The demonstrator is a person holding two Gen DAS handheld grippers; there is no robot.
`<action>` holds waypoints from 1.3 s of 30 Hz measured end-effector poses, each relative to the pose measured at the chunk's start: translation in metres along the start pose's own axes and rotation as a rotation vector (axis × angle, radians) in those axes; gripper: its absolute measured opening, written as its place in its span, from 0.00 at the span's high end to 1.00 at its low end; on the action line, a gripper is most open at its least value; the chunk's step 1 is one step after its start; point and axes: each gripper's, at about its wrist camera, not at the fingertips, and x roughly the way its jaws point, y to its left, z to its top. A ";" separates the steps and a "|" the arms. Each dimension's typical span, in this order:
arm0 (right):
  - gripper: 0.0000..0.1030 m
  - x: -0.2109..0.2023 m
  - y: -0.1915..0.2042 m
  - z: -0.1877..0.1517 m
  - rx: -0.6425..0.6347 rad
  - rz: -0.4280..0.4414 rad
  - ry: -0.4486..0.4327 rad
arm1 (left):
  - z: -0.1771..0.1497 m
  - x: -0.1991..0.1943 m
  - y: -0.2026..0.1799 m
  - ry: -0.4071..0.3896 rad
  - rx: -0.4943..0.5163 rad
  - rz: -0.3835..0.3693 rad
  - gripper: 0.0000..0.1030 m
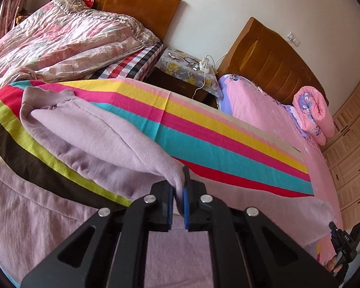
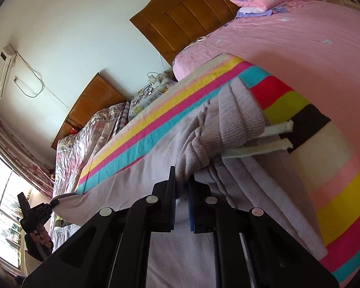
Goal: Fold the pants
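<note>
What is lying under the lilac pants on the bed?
Under the lilac pants lies a striped blanket, with pink, yellow, turquoise, red, green and dark bands showing around them. The part of the blanket directly beneath the pants is covered, so anything there cannot be seen.

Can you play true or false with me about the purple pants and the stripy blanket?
1. The left gripper pinches the pants. True.
2. The pants lie on a plain white sheet. False: they lie on a striped blanket.
3. The right gripper is shut on the pants. True.
4. The drawstrings are black. False: they are white.
5. The rolled quilt is green. False: it is pink.
</note>
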 end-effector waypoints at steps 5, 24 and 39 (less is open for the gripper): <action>0.91 -0.049 0.010 -0.006 -0.046 0.039 -0.056 | -0.042 -0.101 -0.012 -0.150 0.084 -0.089 0.94; 0.91 -0.057 -0.049 -0.095 0.036 -0.104 0.087 | -0.168 -0.085 0.020 -0.056 0.049 0.009 0.93; 0.91 -0.055 -0.065 -0.112 0.109 -0.091 0.116 | -0.153 -0.101 0.009 -0.069 0.099 0.059 0.92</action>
